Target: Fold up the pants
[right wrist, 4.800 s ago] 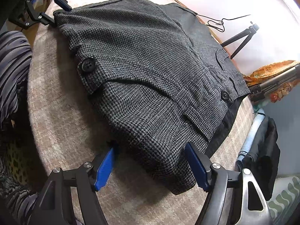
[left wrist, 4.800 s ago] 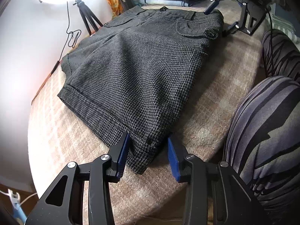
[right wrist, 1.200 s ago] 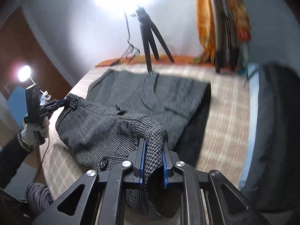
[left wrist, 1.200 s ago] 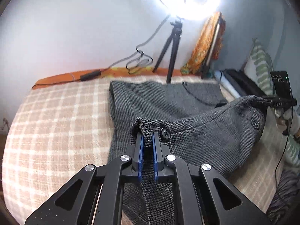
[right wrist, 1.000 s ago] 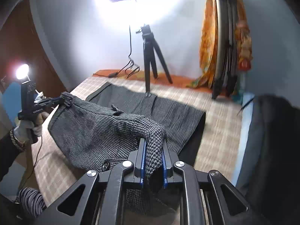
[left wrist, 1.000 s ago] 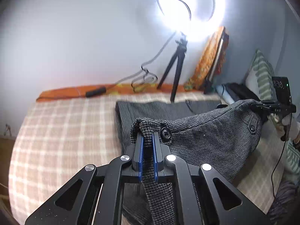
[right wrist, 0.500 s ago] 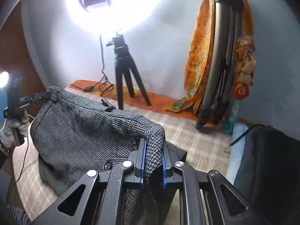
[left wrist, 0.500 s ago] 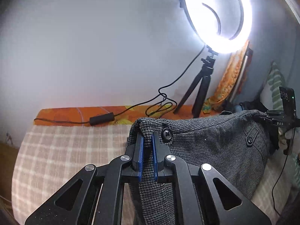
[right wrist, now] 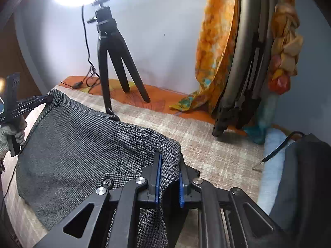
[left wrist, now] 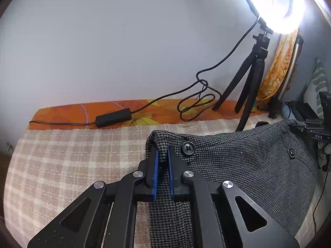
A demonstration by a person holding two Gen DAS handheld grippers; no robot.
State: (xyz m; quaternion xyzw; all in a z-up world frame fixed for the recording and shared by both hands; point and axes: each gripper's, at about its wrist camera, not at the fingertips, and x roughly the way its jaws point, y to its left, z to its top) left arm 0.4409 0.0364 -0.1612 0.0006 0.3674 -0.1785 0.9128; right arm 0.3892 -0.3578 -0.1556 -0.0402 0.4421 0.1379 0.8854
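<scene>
Blue pads of the left claw pinch a corner of the grey houndstooth wool pants just beside a black button, jaws nearly closed with only the fabric's thickness between them. The right claw is likewise clamped on the opposite corner of the same edge, cloth bunched between its pads. Held at two corners like this, the edge hangs in a shallow sag between the claws and the rest of the garment drapes down toward the beige checked bed cover; the aim, I judge, is to keep the raised half spread so it can be carried over and laid flat as a fold. Beyond the pants stand a black tripod carrying a glaring ring light, its cable looping along an orange floral sheet by the wall. An orange scarf hangs at the right. Swinging too far forward risks snagging the tripod's legs.
</scene>
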